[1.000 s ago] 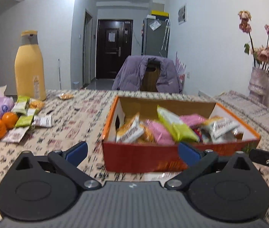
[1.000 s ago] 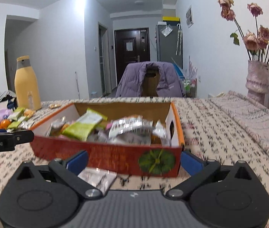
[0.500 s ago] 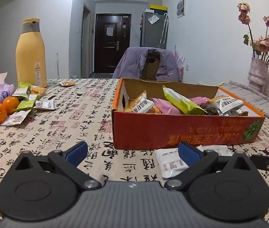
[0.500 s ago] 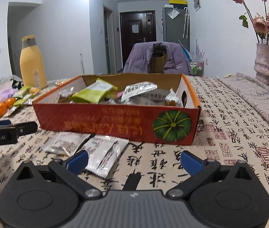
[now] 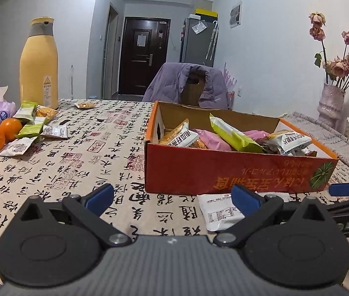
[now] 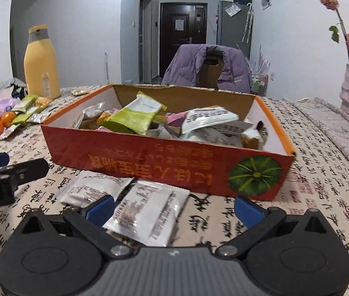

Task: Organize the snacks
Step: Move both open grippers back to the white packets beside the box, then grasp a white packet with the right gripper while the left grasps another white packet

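Red box (image 6: 164, 165) heaped with snack packets (image 6: 135, 117); perhaps two white packets (image 6: 147, 212) flat before it.

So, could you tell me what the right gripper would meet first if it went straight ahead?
Probably the white snack packet lying on the tablecloth between the open right gripper fingers; beyond it stands the red snack box. Depth is hard to judge.

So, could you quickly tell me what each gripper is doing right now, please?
Left gripper: open, holding nothing.
Right gripper: open, holding nothing, a white packet lying between its fingers.
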Available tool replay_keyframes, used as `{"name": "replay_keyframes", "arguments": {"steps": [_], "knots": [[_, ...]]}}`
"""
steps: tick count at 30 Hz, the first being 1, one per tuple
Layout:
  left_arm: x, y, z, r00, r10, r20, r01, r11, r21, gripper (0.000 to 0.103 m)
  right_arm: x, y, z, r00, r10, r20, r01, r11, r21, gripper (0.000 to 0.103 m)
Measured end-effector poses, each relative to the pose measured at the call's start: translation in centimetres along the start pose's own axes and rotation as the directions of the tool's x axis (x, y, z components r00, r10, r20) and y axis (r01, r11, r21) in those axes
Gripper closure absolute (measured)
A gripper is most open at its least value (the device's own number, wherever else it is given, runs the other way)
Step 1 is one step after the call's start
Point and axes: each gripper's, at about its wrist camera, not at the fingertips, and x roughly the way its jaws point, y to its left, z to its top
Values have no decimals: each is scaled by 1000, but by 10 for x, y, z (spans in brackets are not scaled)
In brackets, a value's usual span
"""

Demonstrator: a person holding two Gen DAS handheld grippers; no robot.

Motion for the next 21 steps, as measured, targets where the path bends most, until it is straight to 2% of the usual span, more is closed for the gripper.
{"name": "replay_keyframes", "arguments": {"steps": [9, 21], "knots": [[-1, 2, 0, 1000, -6, 4, 6, 1000, -9, 0, 27, 9, 7, 996, -41, -76, 41, 999, 5, 0], [-3, 3, -1, 1000, -11, 11, 11, 1000, -19, 0, 39, 6, 3, 993, -15, -118, 20, 999, 46, 0]]}}
